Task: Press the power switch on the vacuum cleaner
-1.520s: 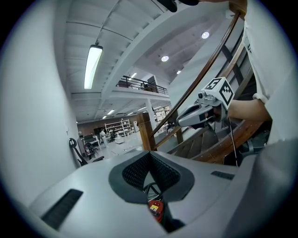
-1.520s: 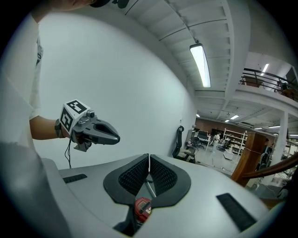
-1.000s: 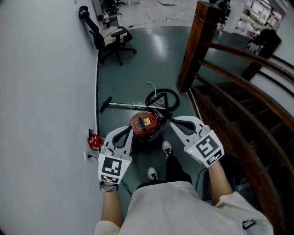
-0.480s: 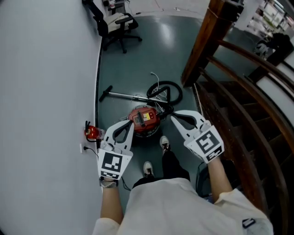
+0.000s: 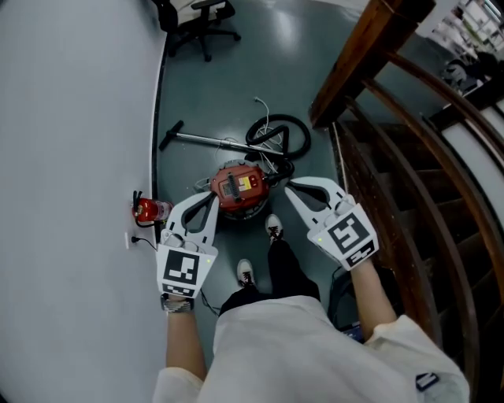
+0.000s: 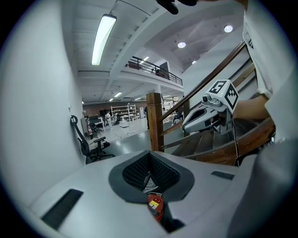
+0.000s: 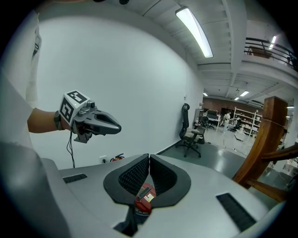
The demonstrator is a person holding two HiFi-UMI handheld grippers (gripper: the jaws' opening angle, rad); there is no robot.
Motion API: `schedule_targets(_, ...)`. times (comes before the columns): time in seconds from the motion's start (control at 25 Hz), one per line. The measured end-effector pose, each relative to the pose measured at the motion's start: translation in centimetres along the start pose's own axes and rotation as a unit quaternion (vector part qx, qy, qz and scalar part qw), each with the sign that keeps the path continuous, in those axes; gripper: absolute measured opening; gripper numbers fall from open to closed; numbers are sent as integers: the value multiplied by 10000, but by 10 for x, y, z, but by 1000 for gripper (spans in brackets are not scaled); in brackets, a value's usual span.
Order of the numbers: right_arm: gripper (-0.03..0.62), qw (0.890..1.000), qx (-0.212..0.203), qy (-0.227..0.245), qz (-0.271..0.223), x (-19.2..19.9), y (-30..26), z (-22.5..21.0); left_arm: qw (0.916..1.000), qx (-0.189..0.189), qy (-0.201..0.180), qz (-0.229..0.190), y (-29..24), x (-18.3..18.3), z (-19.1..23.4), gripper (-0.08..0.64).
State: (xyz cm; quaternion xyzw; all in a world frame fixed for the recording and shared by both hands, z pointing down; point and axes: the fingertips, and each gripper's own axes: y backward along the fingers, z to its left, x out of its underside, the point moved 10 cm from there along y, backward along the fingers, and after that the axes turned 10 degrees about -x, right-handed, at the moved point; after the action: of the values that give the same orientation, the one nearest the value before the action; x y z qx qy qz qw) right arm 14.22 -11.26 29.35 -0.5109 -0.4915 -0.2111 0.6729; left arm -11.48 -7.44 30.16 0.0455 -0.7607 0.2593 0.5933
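One small red fire extinguisher (image 5: 144, 209) sits by the white wall (image 5: 71, 118) on the left. Next comes the left gripper (image 5: 211, 198), with its fingers pressed together on nothing. Just right of its tip is the one round red canister vacuum cleaner (image 5: 236, 189), on the grey-green floor (image 5: 236, 79) just beyond the person's two shoes (image 5: 273, 228). Its silver wand (image 5: 206, 140) lies off to the far left. The right gripper (image 5: 290, 189) has its fingers closed too, also empty. There's a brown wooden stair post (image 5: 358, 67) on the right and one black office chair (image 5: 201, 20) at the far end.
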Motion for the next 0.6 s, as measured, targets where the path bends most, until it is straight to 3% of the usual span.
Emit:
schedule_targets(0.36, 31, 9997, -51, -219, 102, 13, -29, -35, 9998, -53, -72, 184, -29, 19, 22, -2)
schedule_targets(0.6, 31, 9987, -320, -141, 361, 30, -55, -49, 9995, 28, -129, 275, -51, 31, 23, -2)
